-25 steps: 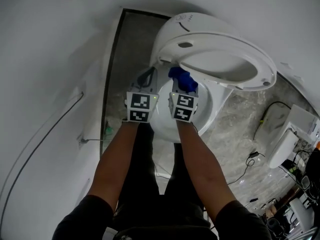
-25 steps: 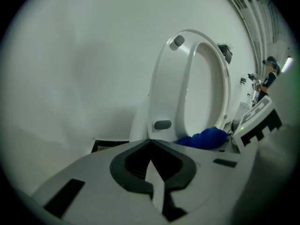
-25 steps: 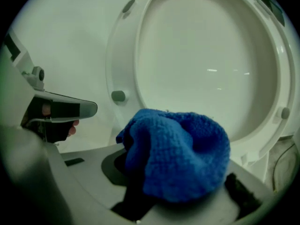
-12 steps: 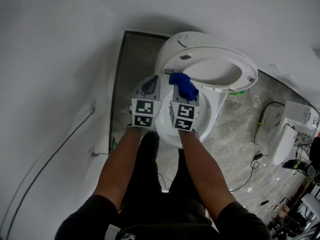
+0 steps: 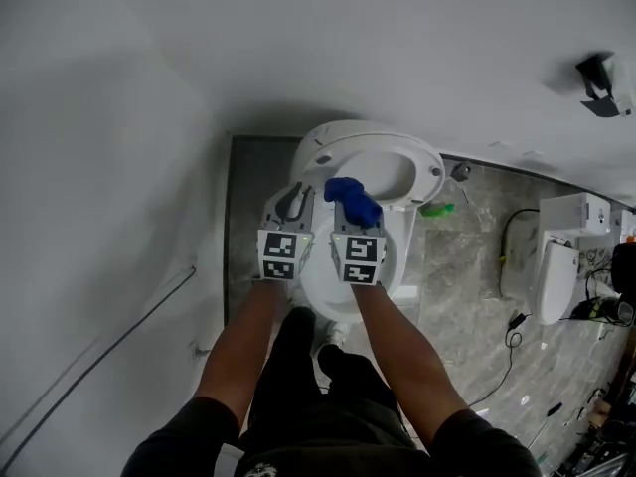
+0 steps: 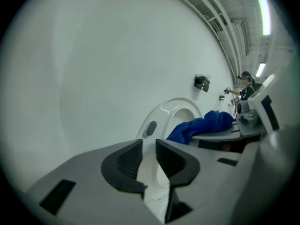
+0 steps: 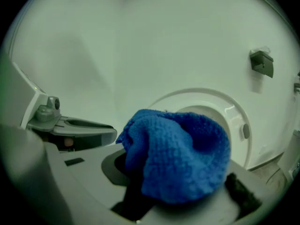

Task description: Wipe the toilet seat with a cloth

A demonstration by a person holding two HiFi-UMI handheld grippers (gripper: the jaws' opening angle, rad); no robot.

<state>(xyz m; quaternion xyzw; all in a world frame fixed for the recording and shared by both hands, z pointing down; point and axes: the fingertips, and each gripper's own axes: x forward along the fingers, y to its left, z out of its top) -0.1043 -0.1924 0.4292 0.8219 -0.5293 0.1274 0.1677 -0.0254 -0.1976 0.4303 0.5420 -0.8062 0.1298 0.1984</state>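
The white toilet's seat and lid (image 5: 370, 167) stand raised against the wall, and the bowl rim (image 5: 320, 284) lies open below. My right gripper (image 5: 355, 215) is shut on a bunched blue cloth (image 5: 352, 199) just in front of the raised seat (image 7: 234, 110). The cloth (image 7: 183, 153) fills that gripper's view and hides its jaws. My left gripper (image 5: 288, 207) hovers beside it over the bowl's left edge. Its jaws (image 6: 149, 146) are opening, with a narrow gap and nothing between them. The raised seat (image 6: 165, 112) shows beyond them.
A dark floor panel (image 5: 243, 192) lies left of the toilet. On the marble floor at the right stand a second toilet (image 5: 556, 266), cables (image 5: 507, 331) and a small green item (image 5: 435, 209). A black fixture (image 5: 596, 72) is on the wall. A person (image 6: 246, 81) stands far off.
The seat and lid have swung up and back from a tilted stand to upright against the wall. My head has drawn back. Both grippers have stayed over the bowl.
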